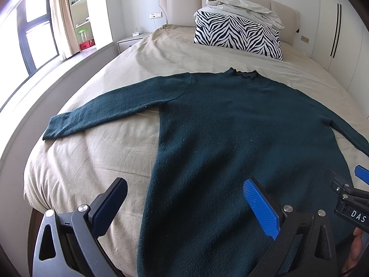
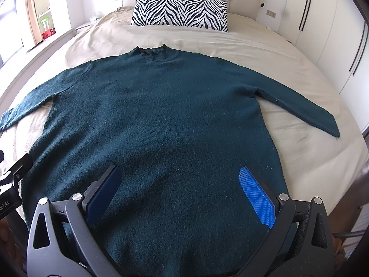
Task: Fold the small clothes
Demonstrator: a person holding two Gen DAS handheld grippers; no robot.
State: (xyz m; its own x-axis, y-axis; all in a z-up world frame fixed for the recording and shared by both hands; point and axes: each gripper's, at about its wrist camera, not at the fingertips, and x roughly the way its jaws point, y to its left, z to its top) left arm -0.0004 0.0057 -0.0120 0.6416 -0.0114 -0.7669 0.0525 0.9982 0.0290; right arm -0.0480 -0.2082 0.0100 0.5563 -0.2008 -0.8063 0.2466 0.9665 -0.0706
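A dark teal sweater [image 1: 230,124] lies flat on the beige bed, neck toward the headboard, both sleeves spread out sideways. In the right wrist view the same sweater [image 2: 156,115] fills the middle. My left gripper [image 1: 184,198] hovers open above the sweater's lower left edge, one finger over the sheet, the other over the knit. My right gripper [image 2: 180,184] stands open over the lower middle of the body, nothing between its pads. The right gripper's tip [image 1: 359,173] shows at the left wrist view's right edge.
A zebra-print pillow [image 1: 237,34] with a crumpled white duvet [image 1: 244,8] on top sits at the headboard. White wardrobe doors [image 2: 322,34] line the right side. A nightstand [image 1: 131,40], shelves and a window stand to the left. The beige sheet [image 1: 92,157] reaches the bed's foot.
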